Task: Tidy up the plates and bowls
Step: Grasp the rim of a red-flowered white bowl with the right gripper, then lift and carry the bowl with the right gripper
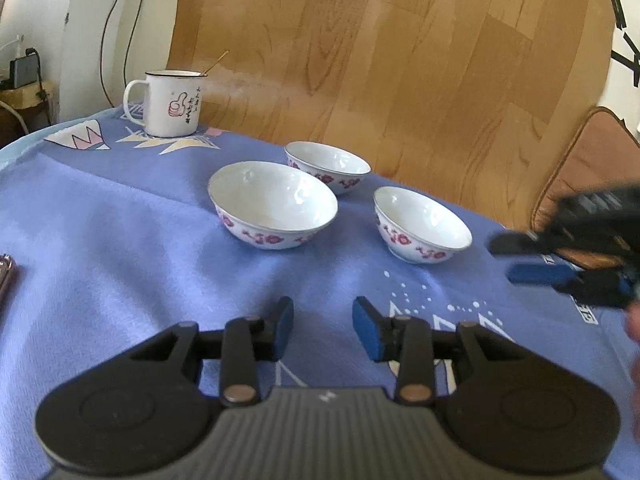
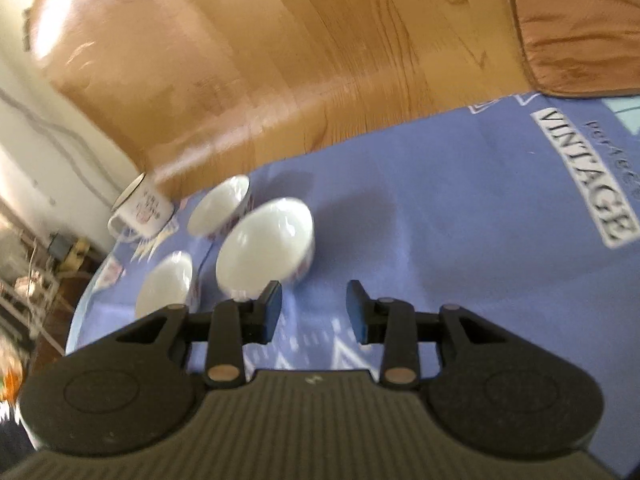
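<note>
Fingers of both grippers stand parted with nothing between them: the left gripper (image 1: 323, 330) hangs over bare blue cloth (image 1: 120, 240), and the right gripper (image 2: 314, 312) comes in from the right side, its blue pads empty too.

Three flowered bowls sit apart on the cloth: a large bowl (image 1: 273, 204) nearest the left gripper, a far bowl (image 1: 328, 166) just behind it, and a right-hand bowl (image 1: 422, 224) close to the right gripper (blurred in the left wrist view). An enamel mug (image 1: 168, 104) with a stick in it stands at the back corner. No plate is visible.

Judging by this, no bowl is stacked yet, so the step in hand looks like the approach to a first pick. Next, the right gripper probably needs to straddle the right-hand bowl's rim with one pad inside and one outside, close firmly, then lift it clear and nest it in another bowl.
</note>
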A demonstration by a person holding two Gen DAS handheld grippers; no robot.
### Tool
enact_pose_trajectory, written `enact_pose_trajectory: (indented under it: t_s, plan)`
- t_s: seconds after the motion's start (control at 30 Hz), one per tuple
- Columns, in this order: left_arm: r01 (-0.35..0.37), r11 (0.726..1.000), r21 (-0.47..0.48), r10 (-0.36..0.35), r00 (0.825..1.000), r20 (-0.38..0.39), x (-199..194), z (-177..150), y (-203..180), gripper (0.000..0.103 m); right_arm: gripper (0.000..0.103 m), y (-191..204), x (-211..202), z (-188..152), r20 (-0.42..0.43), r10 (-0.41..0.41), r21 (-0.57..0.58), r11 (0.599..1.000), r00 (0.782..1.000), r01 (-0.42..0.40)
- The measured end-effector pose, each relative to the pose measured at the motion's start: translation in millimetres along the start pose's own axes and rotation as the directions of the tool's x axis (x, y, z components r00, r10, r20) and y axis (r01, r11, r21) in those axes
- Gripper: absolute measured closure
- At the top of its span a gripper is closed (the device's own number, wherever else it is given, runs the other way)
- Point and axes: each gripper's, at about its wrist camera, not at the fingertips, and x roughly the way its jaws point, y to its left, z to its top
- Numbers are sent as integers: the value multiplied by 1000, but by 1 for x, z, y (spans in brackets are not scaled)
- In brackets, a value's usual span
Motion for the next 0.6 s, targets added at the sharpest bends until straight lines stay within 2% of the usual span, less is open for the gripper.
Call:
enact_pose_trajectory:
  t_s: [0.17, 0.2, 0.23, 0.3, 0.47, 0.6]
  plan:
    - [-11, 1000, 6, 10, 1000, 22, -2, 0, -2, 66, 66, 5, 43, 19, -84, -21, 61, 998, 996, 26]
    - [-12, 1000, 3, 12, 1000, 26, -3, 0, -1, 65, 72, 5, 50, 21, -102, -30, 66, 997, 994, 36]
    - [-12, 1000, 1, 12, 1000, 29, -3, 0, -1, 65, 85, 5, 54, 21, -112, -41, 66, 997, 993, 49]
    - [-10, 1000, -3, 10, 999, 32, -4, 0, 0, 63, 92, 5, 58, 21, -131, -47, 76, 995, 990, 57]
    - [-8, 1000, -10, 8, 999, 40, -5, 0, 2, 60, 95, 2, 34, 12, -127, -40, 61, 997, 991, 48]
    - [15, 1000, -18, -13, 996, 84, -14, -2, 5, 49, 95, 0, 6, -1, -111, -39, 10, 999, 993, 41]
